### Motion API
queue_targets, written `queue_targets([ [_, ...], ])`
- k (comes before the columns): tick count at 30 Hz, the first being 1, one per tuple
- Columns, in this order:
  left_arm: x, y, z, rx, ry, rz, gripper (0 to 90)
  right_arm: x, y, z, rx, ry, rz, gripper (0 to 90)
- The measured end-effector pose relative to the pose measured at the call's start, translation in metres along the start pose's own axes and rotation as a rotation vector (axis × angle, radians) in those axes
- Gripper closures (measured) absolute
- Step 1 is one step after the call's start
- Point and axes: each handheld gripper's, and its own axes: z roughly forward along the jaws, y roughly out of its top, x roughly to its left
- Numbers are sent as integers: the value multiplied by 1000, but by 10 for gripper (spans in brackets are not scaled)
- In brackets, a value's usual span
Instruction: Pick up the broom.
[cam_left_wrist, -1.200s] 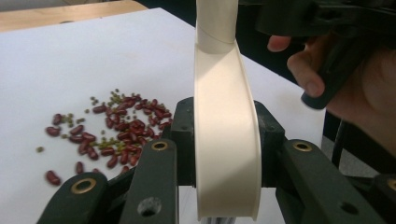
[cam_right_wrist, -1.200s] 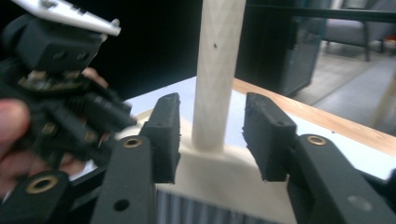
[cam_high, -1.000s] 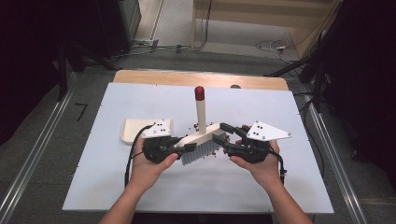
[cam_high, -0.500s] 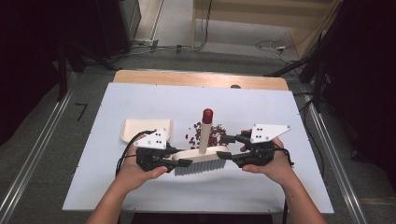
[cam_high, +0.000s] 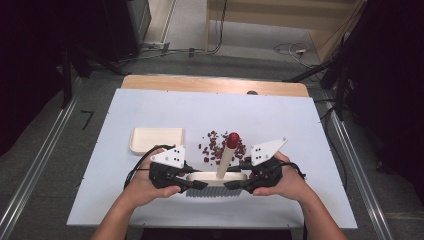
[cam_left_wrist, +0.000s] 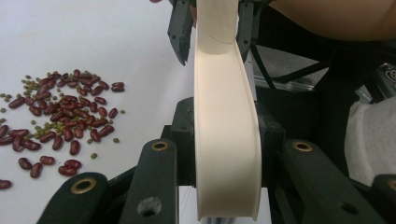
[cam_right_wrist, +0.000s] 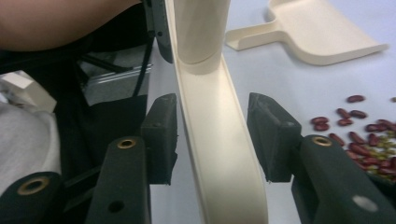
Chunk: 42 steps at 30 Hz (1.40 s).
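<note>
White table (cam_high: 150, 107) — brush (cam_high: 218, 177) (bristles half-hidden) clamped in left hand-held gripper (cam_high: 197, 184), right hand-held gripper (cam_high: 232, 184) slack.

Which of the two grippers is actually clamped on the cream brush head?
The left gripper: its fingers press the brush head. The right gripper straddles the other end with gaps either side.

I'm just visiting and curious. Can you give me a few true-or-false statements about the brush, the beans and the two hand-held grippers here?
1. The left gripper is clamped on the brush. True.
2. The right gripper squeezes the brush tightly. False: there are gaps beside its pads.
3. The beans lie in the dustpan. False: they lie on the table.
4. The brush handle has a red tip. True.
</note>
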Motion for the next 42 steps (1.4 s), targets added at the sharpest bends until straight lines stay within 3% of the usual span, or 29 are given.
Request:
queue_targets([
  [8,0,-3,1,20,-50,6,688,0,-1,7,48,92,23,644],
  [11,4,-7,-1,7,-71,1,686,1,-1,10,46,91,21,652],
  [13,8,-10,-2,-25,-75,-5,680,3,0,10,41,80,17,657],
  [16,10,-12,-7,-55,-18,-23,632,6,4,13,26,29,25,659],
  [17,10,-13,-11,-67,30,-23,607,7,5,14,24,17,38,659],
  [23,16,-23,-36,-191,188,-118,373,4,6,16,-9,-56,75,660],
  [27,20,-34,-45,-260,289,-172,264,-2,5,16,-50,-126,158,660],
  [30,22,-40,-50,-285,368,-206,158,-8,4,19,-72,-213,232,660],
  [34,24,-46,-58,-324,442,-258,65,-12,4,27,-80,-338,316,660],
  [37,27,-52,-64,-349,492,-283,1,-13,6,32,-104,-372,371,660],
  [40,28,-59,-71,-384,530,-313,0,-15,9,39,-115,-408,392,660],
  [42,29,-63,-75,-391,577,-331,0,-17,10,44,-114,-425,412,660],
])
